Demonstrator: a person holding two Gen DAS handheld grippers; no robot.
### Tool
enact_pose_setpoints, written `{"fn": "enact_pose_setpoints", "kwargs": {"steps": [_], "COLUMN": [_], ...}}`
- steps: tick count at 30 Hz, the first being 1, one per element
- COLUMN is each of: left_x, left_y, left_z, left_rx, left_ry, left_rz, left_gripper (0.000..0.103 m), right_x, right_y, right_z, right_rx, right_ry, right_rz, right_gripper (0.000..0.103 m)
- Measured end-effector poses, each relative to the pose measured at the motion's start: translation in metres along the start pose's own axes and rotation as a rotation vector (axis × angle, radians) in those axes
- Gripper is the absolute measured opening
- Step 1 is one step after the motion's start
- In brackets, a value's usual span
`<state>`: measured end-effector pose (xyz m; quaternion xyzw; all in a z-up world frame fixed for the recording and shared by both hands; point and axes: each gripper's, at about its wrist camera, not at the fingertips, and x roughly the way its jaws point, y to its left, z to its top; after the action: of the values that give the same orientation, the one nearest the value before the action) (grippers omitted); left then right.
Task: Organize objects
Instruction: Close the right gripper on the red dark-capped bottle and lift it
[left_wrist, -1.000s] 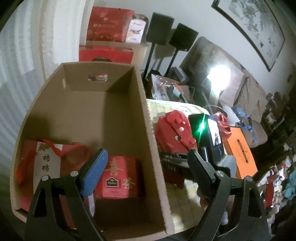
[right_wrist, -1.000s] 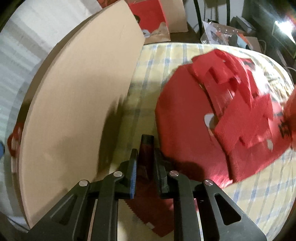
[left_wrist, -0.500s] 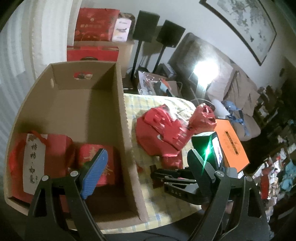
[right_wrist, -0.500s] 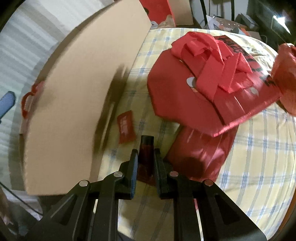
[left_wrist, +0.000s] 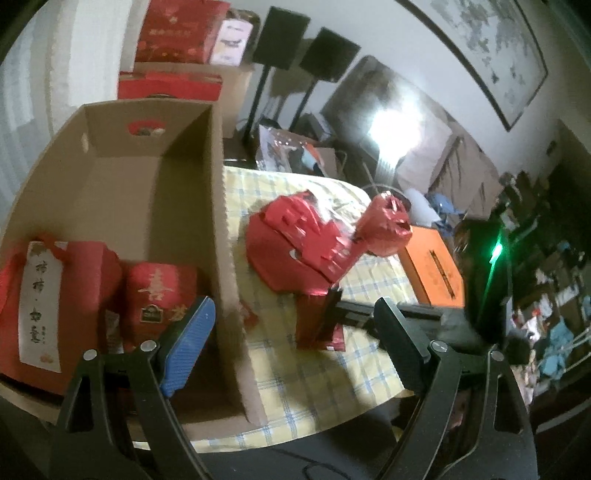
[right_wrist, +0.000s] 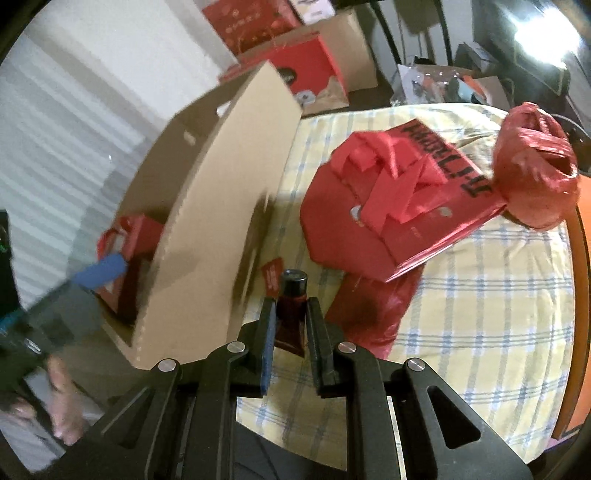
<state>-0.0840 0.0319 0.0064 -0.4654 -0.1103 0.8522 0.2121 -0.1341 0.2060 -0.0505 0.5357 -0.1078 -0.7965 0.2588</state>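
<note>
Dim room, one harsh glare.
Blown-out lamp (left_wrist: 397, 127) upper right; cardboard box (right_wrist: 221, 206) edge smeared, perhaps motion blur; fisheye corners black.

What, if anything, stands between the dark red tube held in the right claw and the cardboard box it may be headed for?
The box's near side wall stands between the dark red tube, clamped in the right claw, and the box interior; the tube would have to clear its top edge. Nothing else visible blocks the way, and bare floor shows behind the red packages.
</note>
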Motion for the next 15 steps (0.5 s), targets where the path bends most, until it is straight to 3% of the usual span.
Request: {"fn": "enact_pose_setpoints", "kwargs": {"steps": [5, 15], "left_x": [0.011, 0.036], "left_y": [-0.017, -0.059], "left_z": [-0.003, -0.004], "left_rx": [0.047, 0.171], "left_ry": [0.032, 0.061], "left_rz": [-0.013, 0.050], "left_gripper": [0.085, 0.085], "right_x": [-0.025, -0.063], "right_y": [-0.013, -0.026], "right_z": [0.006, 0.009], "right_rx": [0.030, 0.035], "right_ry": [-0.037, -0.084], "right_rz": [0.003, -0.042], "right_gripper": [0.015, 0.015]}}
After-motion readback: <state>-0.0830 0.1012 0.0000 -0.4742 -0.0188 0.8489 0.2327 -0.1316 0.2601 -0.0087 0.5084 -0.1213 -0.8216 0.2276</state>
